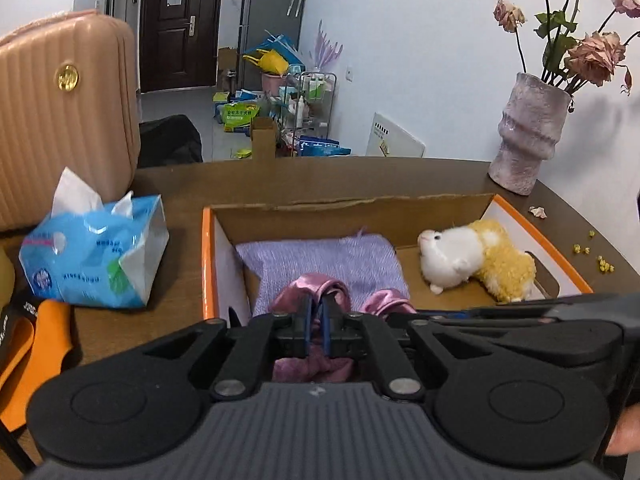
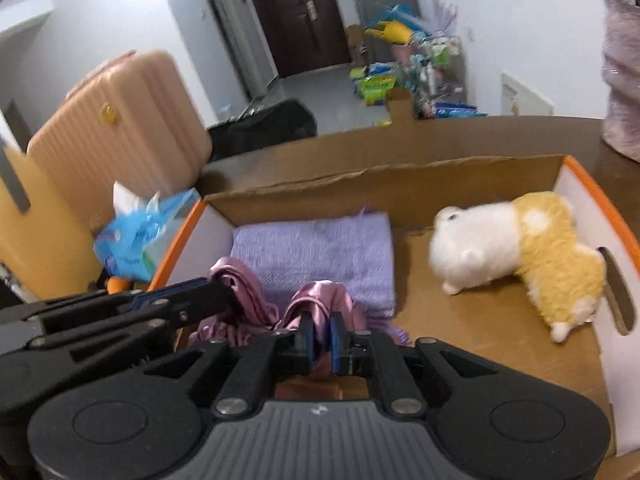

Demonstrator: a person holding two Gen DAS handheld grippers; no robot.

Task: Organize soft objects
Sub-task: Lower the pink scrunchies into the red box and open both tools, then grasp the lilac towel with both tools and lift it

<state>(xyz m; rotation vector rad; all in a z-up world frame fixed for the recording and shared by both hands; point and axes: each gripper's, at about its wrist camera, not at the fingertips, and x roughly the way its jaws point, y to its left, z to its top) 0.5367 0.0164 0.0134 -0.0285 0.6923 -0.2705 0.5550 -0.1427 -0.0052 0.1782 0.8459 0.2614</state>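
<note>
Left gripper (image 1: 316,322): jaws drawn narrow, pinching one bunch of the pink satin cloth (image 1: 310,290) at the near end of the box.
Right gripper (image 2: 320,342): likewise closed down on the other bunch of that cloth, just beside its partner, which reaches in from the left in the right wrist view.
Key relation: cloth hangs between the two tools, its length running left to right, directly over the near edge of the folded lilac towel (image 1: 320,258); neither hand is nearer, both hold it.
Cloth look: shiny, crumpled, limp, gathered in two humps.
Cardboard box (image 1: 208,256): orange-rimmed, open on the table; towel lies flat in its left half.
Plush toy (image 1: 476,258): white and yellow, lying on its side in the right half, apart from the towel.
Likely step: lowering the cloth onto the towel, I'd judge.
</note>
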